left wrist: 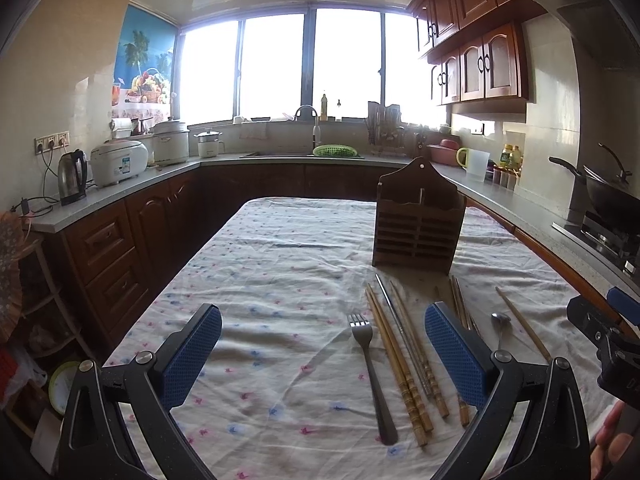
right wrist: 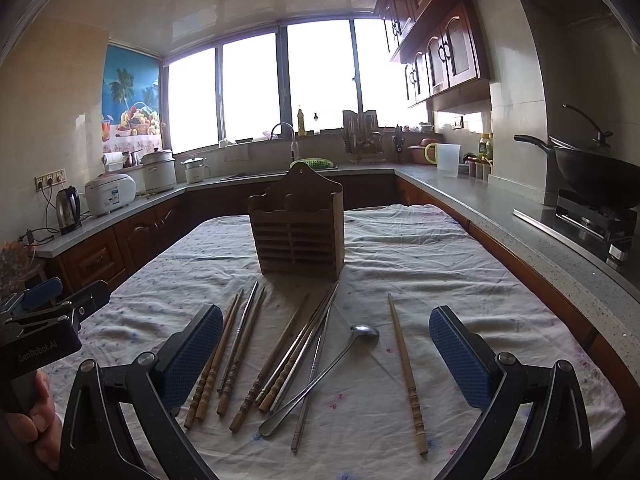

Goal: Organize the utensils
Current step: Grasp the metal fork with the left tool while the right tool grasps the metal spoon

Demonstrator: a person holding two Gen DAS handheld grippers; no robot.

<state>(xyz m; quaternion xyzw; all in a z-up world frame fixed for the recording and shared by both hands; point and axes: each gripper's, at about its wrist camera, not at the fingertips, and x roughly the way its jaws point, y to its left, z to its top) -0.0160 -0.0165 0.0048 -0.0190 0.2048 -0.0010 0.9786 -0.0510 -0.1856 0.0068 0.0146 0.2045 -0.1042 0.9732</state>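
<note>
A brown wooden utensil holder (left wrist: 418,224) stands upright on the cloth-covered table (left wrist: 280,280); it also shows in the right wrist view (right wrist: 298,236). In front of it lie a steel fork (left wrist: 370,368), several wooden and metal chopsticks (left wrist: 404,360) (right wrist: 256,352), a steel spoon (right wrist: 320,376) (left wrist: 500,326) and one lone wooden chopstick (right wrist: 406,372). My left gripper (left wrist: 322,326) is open and empty above the table, left of the utensils. My right gripper (right wrist: 326,334) is open and empty above the chopsticks and spoon.
Counters run around the table on three sides. A kettle (left wrist: 72,176) and rice cookers (left wrist: 118,162) stand on the left counter, a sink (left wrist: 312,152) at the back, a wok on a stove (right wrist: 596,176) at the right. The other gripper's body shows at the frame edge (right wrist: 44,320).
</note>
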